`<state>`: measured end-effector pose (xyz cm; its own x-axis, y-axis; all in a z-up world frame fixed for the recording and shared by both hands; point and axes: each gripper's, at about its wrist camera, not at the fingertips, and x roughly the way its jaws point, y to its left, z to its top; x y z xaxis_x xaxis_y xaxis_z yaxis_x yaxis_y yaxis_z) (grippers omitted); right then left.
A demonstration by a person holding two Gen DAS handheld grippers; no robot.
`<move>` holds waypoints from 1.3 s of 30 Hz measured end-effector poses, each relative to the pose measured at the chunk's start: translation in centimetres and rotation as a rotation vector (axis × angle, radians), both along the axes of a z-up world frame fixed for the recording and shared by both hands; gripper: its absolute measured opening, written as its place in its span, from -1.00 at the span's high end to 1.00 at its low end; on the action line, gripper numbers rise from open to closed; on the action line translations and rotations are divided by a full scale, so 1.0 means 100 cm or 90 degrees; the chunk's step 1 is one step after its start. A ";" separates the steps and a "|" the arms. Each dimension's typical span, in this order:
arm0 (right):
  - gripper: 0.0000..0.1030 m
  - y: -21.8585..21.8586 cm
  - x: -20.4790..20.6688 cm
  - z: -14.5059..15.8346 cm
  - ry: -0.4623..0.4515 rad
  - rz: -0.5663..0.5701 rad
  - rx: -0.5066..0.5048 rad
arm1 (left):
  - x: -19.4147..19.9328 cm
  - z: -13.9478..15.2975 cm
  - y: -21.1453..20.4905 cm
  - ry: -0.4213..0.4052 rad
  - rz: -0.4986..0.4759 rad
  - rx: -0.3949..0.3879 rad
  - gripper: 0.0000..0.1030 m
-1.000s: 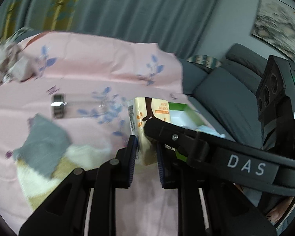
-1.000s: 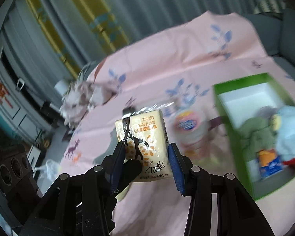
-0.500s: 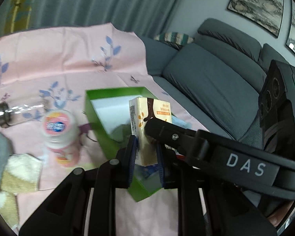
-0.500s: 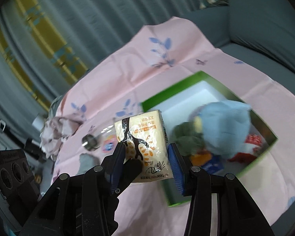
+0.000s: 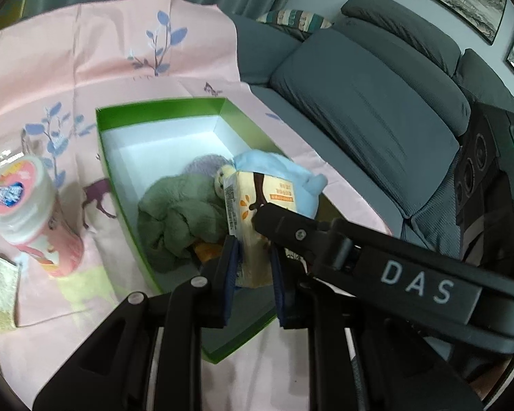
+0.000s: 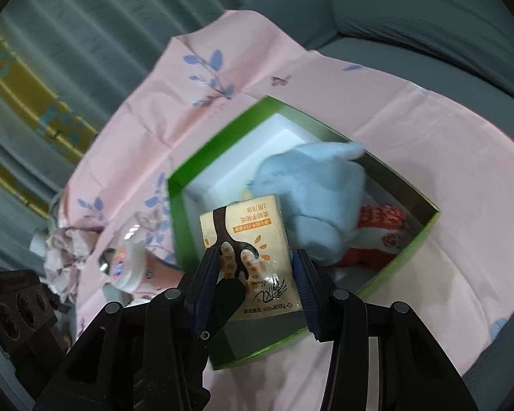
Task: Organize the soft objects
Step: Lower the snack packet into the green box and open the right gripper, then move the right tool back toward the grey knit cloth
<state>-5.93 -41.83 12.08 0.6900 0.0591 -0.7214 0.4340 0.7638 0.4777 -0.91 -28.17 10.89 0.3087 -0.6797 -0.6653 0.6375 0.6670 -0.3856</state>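
Cream tissue pack (image 6: pixel 248 250), plastic-wrapped, gripped by both claws at once: right gripper (image 6: pixel 257 279) pads press its wide faces, left gripper (image 5: pixel 253 270) pinches its narrow edge, nearly closed. Pack hangs above green box (image 5: pixel 120 188), w/ blue plush (image 6: pixel 311 191) just beyond the pads, green cloth (image 5: pixel 178 215) left of left claw. Pink-lidded jar (image 5: pixel 24 205) farther left, outside box on pink sheet (image 5: pixel 85 54).

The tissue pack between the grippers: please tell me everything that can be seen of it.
The tissue pack is a small soft pack in glossy clear film, cream with a brown tree and orange leaves, and printed text. It is held upright in the air over the green box. Both grippers are shut on it: the left gripper pinches its narrow sides, the right gripper its wider sides. Behind it in the box lies a light blue plush toy; whether they touch cannot be told.
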 end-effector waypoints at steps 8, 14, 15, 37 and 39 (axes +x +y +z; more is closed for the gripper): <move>0.08 -0.002 0.001 -0.004 0.014 -0.016 0.002 | 0.003 -0.005 0.001 0.025 0.008 0.001 0.67; -0.32 0.006 -0.004 0.012 -0.014 -0.033 -0.049 | -0.001 0.008 0.021 -0.001 0.025 -0.015 0.23; -0.49 0.008 -0.005 0.016 -0.026 -0.034 -0.057 | -0.002 0.011 0.027 -0.007 0.033 -0.018 0.07; -0.80 0.120 0.005 0.070 -0.167 0.108 -0.134 | -0.021 0.032 0.284 -0.067 0.381 -0.012 -0.70; -0.80 0.140 0.010 0.068 -0.165 0.143 -0.133 | -0.019 0.021 0.308 -0.060 0.430 -0.013 -0.70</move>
